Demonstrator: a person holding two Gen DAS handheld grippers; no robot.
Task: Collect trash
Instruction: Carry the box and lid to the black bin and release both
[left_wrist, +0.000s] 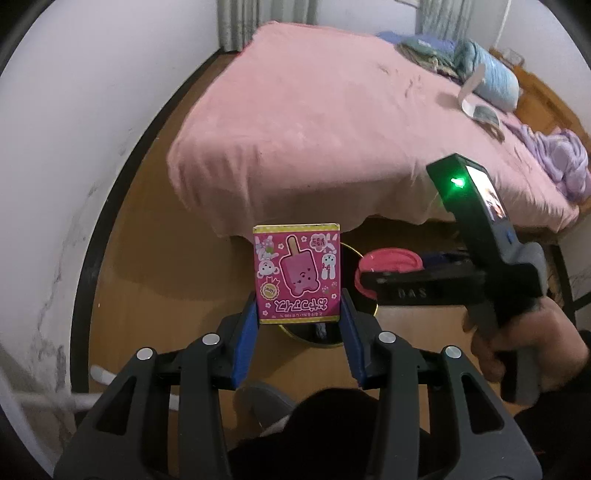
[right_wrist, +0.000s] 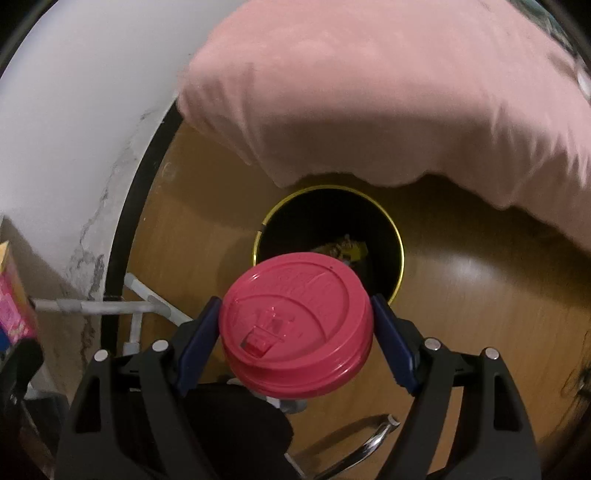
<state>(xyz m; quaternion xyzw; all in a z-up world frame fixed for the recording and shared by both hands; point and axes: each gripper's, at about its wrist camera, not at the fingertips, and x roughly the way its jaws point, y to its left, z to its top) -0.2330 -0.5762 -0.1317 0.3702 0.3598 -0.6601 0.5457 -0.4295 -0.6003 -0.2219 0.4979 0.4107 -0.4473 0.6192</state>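
Between the blue pads of the left gripper (left_wrist: 298, 314), a small pink cardboard box printed with a cartoon ice lolly (left_wrist: 296, 271) is sitting upright, the jaws closing on its two side edges so the printed face is turned toward the camera. Just beyond and below it, the round black bin with a thin yellow rim (right_wrist: 400, 254) is standing on the wooden floor (left_wrist: 147, 258) beside the pink-covered bed (left_wrist: 314, 122). Over that bin, the right gripper (right_wrist: 297, 325) is pinching a round red plastic cup lid (right_wrist: 295, 325) by its rim, holding it roughly flat above the near edge of the opening. Both pieces appear to be poised for dropping; some yellowish rubbish is already lying inside the bin.
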